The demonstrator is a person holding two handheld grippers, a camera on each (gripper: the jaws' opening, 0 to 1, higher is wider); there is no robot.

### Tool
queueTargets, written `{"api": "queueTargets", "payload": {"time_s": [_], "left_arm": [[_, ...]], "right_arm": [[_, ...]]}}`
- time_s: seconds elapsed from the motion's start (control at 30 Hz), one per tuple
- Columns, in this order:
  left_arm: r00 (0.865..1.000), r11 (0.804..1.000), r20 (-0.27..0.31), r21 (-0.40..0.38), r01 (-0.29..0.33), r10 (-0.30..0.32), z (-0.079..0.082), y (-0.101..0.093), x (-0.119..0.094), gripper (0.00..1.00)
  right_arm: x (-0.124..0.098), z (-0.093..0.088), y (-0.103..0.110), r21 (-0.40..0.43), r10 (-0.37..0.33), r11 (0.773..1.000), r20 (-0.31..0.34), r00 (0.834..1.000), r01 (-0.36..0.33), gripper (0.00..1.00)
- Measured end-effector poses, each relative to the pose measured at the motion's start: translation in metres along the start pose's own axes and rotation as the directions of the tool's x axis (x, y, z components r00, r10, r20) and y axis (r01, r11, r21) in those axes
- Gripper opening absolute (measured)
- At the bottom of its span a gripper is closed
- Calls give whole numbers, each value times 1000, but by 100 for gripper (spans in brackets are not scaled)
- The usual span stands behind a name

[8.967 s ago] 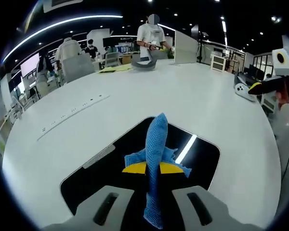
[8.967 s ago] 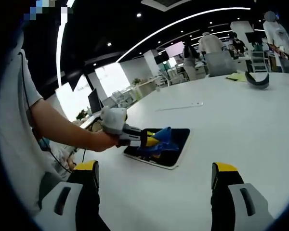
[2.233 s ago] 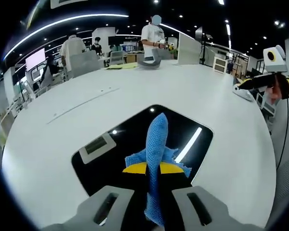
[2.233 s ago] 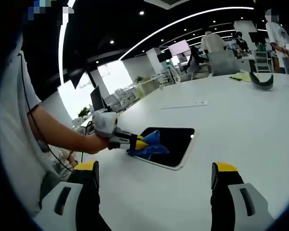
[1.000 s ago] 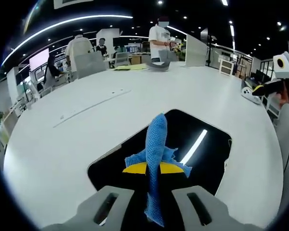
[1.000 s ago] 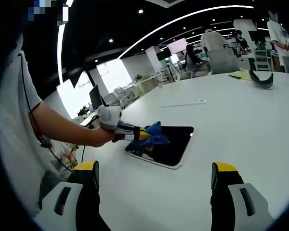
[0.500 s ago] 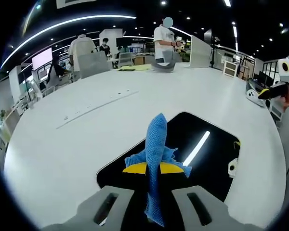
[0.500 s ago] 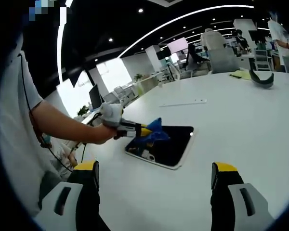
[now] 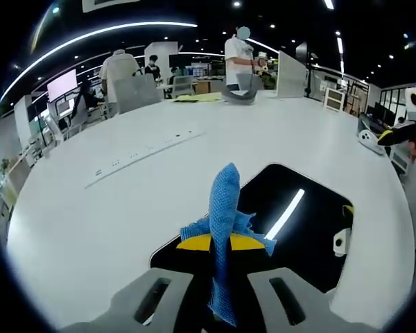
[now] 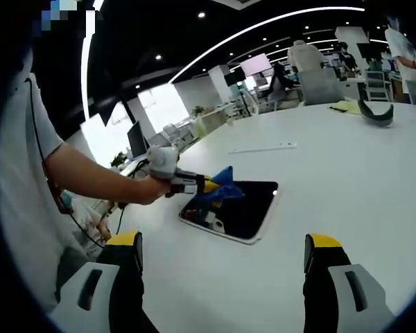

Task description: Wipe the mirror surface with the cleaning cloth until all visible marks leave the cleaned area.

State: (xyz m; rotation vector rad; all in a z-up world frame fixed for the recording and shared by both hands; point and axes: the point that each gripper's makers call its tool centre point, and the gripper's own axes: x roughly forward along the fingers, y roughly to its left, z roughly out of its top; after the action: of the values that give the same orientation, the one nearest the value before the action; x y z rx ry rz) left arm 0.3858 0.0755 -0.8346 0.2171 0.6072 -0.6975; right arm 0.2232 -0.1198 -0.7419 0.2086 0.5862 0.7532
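left gripper point(image 9: 220, 242) clamping blue cloth point(image 9: 223, 208), mirror point(image 9: 305, 222) partly covered

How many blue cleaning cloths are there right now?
1. The blue cleaning cloth is clamped in the left gripper, held above the near edge of the mirror on the white table. It also appears from the right gripper view.

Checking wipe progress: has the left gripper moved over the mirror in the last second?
Yes. In the right gripper view, the left gripper with the blue cloth has risen off the mirror.
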Motion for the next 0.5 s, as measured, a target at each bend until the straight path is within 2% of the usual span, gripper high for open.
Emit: {"api": "queueTargets", "payload": {"time_s": [0.5], "left_arm": [[1000, 1000, 5, 0, -7, 7, 2, 7, 1, 4]], "right_arm": [[1, 0, 0, 1, -2, 1000, -6, 1000, 2, 97]]}}
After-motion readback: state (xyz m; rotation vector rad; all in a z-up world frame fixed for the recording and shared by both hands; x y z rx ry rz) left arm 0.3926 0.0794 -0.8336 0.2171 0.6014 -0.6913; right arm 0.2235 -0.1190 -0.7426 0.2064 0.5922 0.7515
